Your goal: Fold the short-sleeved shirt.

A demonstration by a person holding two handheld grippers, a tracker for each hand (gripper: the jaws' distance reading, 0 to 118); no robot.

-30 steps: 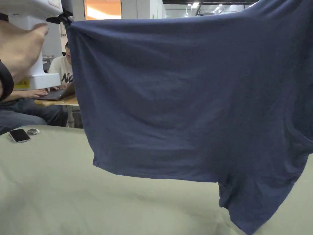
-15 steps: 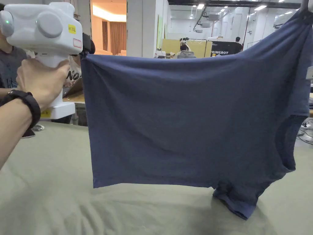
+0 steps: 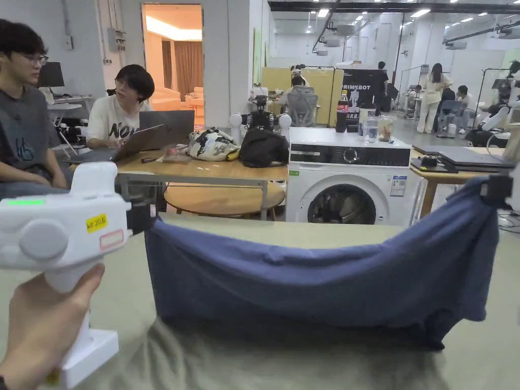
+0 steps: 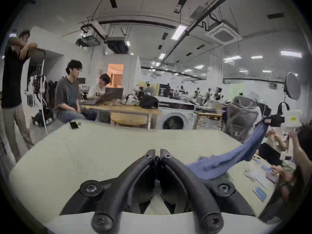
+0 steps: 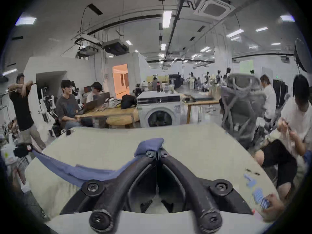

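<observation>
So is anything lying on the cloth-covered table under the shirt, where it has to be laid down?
Nothing visible. The dark blue short-sleeved shirt hangs between both claws over bare pale green table cover. A dark phone lies at the far left corner, well away from the shirt.

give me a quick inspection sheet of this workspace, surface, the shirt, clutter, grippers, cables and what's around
Surface: pale green cloth-covered table, wrinkled near the camera.
Job's things: blue shirt stretched between both grippers, its top edge sagging in the middle, its lower part bunched on the table.
Clutter: phone at the table's far left corner; cards or papers at the right edge.
Grippers: left gripper and right gripper each shut on a shirt corner, held above the table.
Cables: on the floor at far right.
Surroundings: washing machine, wooden desk with laptops and bags, several people seated and standing nearby.
</observation>
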